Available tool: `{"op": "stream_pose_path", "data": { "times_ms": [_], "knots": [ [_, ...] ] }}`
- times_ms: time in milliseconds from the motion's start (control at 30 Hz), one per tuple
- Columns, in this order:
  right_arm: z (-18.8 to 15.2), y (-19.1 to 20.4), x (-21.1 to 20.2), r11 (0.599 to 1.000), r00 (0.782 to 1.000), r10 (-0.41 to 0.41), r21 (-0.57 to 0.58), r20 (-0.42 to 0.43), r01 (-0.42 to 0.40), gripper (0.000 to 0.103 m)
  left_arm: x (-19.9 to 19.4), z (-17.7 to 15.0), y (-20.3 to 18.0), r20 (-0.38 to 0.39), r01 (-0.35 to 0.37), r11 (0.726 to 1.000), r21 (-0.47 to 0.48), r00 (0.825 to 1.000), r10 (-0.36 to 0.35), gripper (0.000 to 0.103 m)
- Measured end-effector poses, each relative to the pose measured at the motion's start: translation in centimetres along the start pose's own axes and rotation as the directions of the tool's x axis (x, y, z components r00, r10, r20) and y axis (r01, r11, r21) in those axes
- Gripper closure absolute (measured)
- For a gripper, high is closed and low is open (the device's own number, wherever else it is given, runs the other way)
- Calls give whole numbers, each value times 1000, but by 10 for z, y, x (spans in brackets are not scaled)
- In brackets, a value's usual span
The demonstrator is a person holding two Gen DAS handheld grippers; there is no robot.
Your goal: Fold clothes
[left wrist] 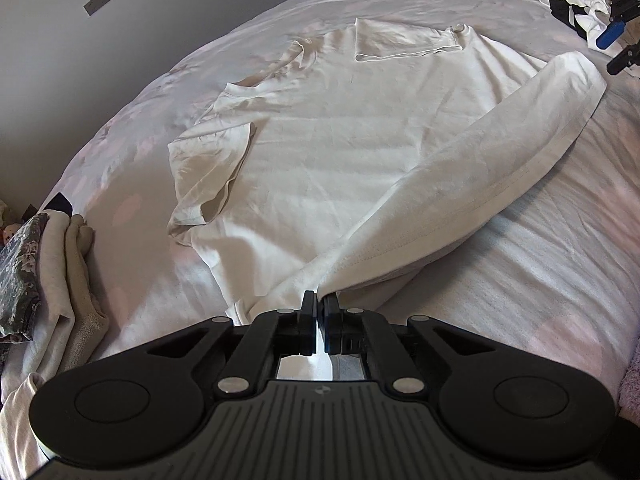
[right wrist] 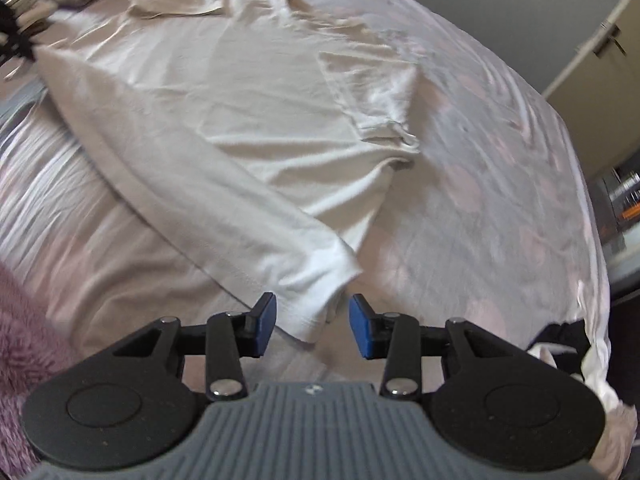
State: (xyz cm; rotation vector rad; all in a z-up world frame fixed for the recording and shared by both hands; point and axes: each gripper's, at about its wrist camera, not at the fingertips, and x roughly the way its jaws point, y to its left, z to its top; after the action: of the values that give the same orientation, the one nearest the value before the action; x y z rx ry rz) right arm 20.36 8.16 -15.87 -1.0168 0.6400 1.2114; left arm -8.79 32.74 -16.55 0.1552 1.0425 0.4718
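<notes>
A white T-shirt (left wrist: 320,140) lies spread flat on the bed, sleeves folded inward. My left gripper (left wrist: 319,300) is shut on one corner of its bottom hem and holds that corner lifted off the sheet, so the hem hangs in a raised band toward the far right. In the right wrist view the T-shirt (right wrist: 200,120) reaches down to my right gripper (right wrist: 312,314), which stands open. The other hem corner lies between its blue pads (right wrist: 266,320), with a gap on both sides. From the left wrist view, the right gripper (left wrist: 616,46) shows at the top right edge.
The bed sheet (left wrist: 560,260) is pale with faint pink patches. A stack of folded clothes (left wrist: 60,260) sits at the left bed edge, and a black and white heap of clothes (left wrist: 572,12) lies far right. A pink fuzzy blanket (right wrist: 20,320) is near left.
</notes>
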Motion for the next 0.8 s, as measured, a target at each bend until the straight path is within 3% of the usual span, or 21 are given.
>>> {"op": "stream_pose_path", "data": {
  "times_ms": [67,233,400,600,800],
  "knots": [
    [1,7,7,996,999,31,-87,-15,-32,68,1,1,1,-5,-1,1000,4,1000,1,102],
    [0,24,24,956,994,101,-275,-36,-107,68,4,5,3,-19,-3,1000,1,1000,3,102],
    [-10,34,41,889,998,62,-452,-34,-70,68,9,7,5,-36,-2,1000,-13,999,1,102],
    [-28,54,55,774,1000,-1,-634,16,11,63,14,8,6,-48,-5,1000,-19,999,4,102],
    [-34,64,62,706,991,-109,-695,79,133,70,14,7,6,-47,-15,1000,-11,999,14,102]
  ]
}}
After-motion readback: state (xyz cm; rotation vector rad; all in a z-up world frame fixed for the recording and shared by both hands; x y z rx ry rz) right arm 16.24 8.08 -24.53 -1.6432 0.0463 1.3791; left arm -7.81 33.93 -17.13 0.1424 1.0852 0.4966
